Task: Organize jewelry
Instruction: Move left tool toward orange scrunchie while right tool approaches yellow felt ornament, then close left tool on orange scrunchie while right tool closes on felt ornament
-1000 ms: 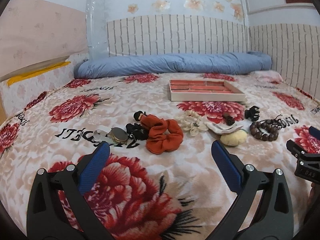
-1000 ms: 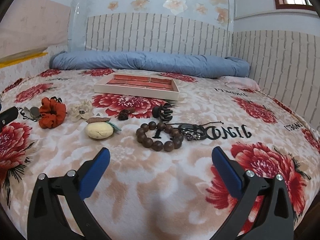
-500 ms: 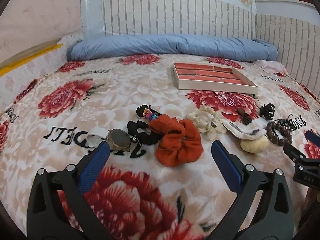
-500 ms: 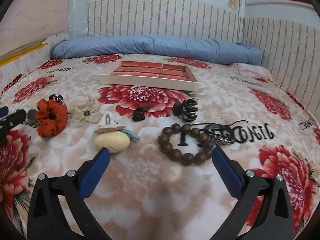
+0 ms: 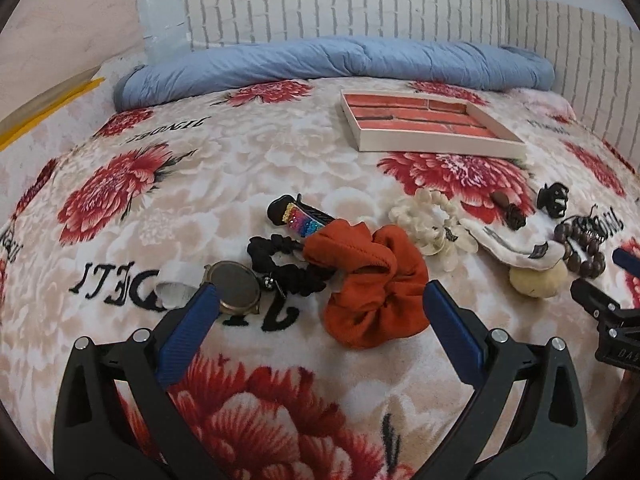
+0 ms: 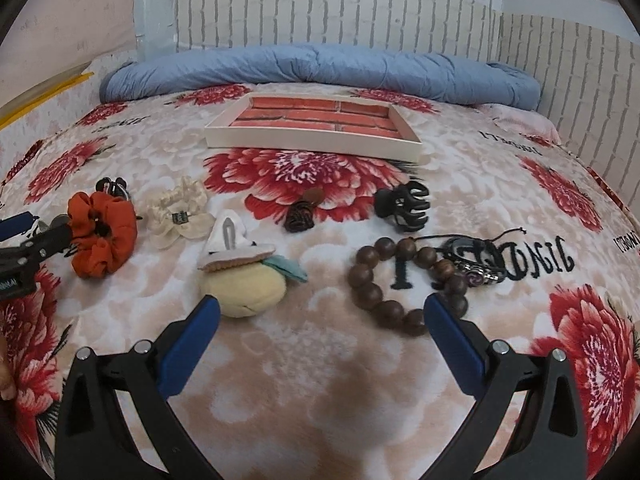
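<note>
Two sets of tongs hang wide open and empty over the floral bed. The left tongs (image 5: pixel 320 300) flank an orange scrunchie (image 5: pixel 370 276), a watch (image 5: pixel 234 287) beside their left tip. The right tongs (image 6: pixel 320 312) frame a wooden bead bracelet (image 6: pixel 404 276) and a yellow plush clip (image 6: pixel 244 286). The brick-patterned tray (image 6: pixel 312 140) lies farther back.

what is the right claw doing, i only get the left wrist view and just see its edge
observer: the right claw is wide open with nothing in it. The wooden bead bracelet lies by its right fingertip.
operator: anything beside the beads i cant make out
observer: a dark cord bracelet with metal beads lies at their right side, seemingly touching.
operator: and the yellow plush thing
observer: the yellow plush clip has a teal leaf on its right, hidden from you.
</note>
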The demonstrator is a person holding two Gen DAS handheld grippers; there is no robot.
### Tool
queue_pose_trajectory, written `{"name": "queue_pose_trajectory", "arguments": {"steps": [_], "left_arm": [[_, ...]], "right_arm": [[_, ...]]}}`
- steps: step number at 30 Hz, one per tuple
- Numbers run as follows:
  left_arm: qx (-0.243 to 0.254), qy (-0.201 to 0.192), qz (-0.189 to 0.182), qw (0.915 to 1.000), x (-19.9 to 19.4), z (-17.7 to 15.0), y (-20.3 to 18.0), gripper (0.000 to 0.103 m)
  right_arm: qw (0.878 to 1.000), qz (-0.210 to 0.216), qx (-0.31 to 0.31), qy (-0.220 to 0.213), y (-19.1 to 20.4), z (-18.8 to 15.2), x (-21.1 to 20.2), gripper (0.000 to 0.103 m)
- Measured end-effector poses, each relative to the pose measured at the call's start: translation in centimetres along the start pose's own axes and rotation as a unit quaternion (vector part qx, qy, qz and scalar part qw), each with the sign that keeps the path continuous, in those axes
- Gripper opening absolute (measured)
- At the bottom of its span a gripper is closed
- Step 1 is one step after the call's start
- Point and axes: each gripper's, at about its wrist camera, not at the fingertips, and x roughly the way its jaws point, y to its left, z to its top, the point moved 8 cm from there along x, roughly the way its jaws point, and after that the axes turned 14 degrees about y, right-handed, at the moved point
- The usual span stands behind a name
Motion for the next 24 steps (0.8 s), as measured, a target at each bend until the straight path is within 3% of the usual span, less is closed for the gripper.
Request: {"name": "queue_pose_trajectory", "arguments": {"steps": [5,11,17,22,24], "left_arm": [[0.029,-0.001,0.007,0.9996,0.7,0.4,-0.8,0.098],[0.026,0.009,-0.005,0.9996,1.6,0.8,-0.7,0.095],[0.025,0.024,-0.023,0.9991,2.7,1.2,-0.6,0.080],[0.032,0.036,-0.030,0.9984,3.6,1.2,-0.9,0.074],[0.036,0.041,-0.034,0.9979,3.9,1.1,-1.1,0.064]], "right_arm": [[1.000,0.006,-0.008,0.020,1.5,0.5,1.2,0.099],[0.999,0.004,-0.016,0.041,2.3,0.9,2.5,0.099],[0.998,0.003,-0.024,0.056,3.0,1.0,3.5,0.095],[0.997,-0.003,-0.042,0.061,3.8,0.9,3.9,0.090],[0.997,0.001,-0.043,0.065,3.9,0.8,4.0,0.086]]}}
